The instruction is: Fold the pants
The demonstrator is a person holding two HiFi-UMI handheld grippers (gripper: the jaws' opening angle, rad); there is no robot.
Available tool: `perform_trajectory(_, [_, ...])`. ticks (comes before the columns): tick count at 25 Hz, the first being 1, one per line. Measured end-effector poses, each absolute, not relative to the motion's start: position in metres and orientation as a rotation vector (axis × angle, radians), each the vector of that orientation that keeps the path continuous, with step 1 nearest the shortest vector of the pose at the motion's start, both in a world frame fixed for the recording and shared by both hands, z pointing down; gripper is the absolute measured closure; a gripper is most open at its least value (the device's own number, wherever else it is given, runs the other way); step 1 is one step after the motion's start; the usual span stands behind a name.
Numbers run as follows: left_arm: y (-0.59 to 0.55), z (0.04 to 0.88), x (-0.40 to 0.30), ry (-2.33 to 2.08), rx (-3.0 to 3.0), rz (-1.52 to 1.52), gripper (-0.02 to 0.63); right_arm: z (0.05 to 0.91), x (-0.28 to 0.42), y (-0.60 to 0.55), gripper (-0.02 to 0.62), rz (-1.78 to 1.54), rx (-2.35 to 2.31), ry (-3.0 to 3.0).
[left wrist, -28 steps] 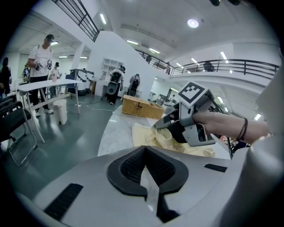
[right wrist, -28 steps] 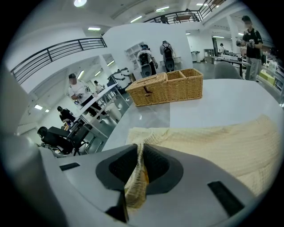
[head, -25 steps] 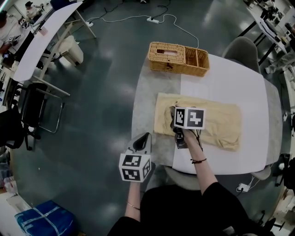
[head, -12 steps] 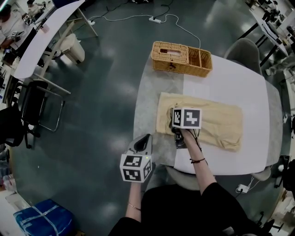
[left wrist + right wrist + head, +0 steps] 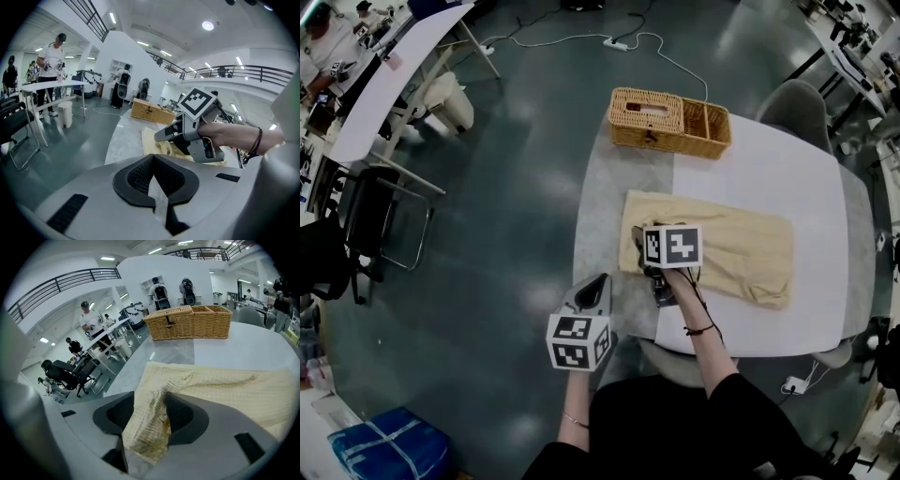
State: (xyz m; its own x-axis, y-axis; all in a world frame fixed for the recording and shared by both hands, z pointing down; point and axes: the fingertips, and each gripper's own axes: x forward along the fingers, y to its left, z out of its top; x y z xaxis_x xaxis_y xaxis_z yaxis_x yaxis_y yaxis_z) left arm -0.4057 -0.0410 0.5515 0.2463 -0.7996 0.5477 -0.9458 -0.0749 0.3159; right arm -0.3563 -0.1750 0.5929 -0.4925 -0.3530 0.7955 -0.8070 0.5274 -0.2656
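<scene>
Right gripper (image 5: pixel 149 414), its jaws having just been opening, stands parted around a bunched fold of the one pair of pants (image 5: pixel 225 390). We see pale yellow, waffle-textured cloth spread as a long rectangle on the rounded table (image 5: pixel 750 169). Left gripper (image 5: pixel 152 161) hovers closed and empty. One woven wicker basket (image 5: pixel 670 120) sits behind.

Pale yellow pants (image 5: pixel 741 246), tan wicker basket (image 5: pixel 670 120), white and grey table (image 5: pixel 750 169)

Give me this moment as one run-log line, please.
right gripper: jaws just opened, pants edge between | left gripper: shut, empty
</scene>
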Motion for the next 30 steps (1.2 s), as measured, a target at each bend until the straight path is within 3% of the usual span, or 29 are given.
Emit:
perform_trajectory(5, [-0.039,0.549,-0.409,-1.595,1.904,0.31,0.598,0.583,-0.356,-0.178,0.385,0.78,0.987,-2.105])
perform_trajectory(17, [-0.042,0.531,-0.389,-1.598,1.95,0.335,0.598,0.544,-0.333,-0.168,0.386,0.944,0.905,-2.365])
perform_trajectory(22, [-0.042,0.521,-0.375,-1.598,1.973,0.342,0.598,0.529,-0.306,-0.163,0.527,0.891,0.884,-2.428])
perform_trajectory(30, [-0.053,0.501,-0.338,-1.611,2.02,0.346,0.598,0.509,-0.25,-0.159,0.575,0.89,0.89,-2.509])
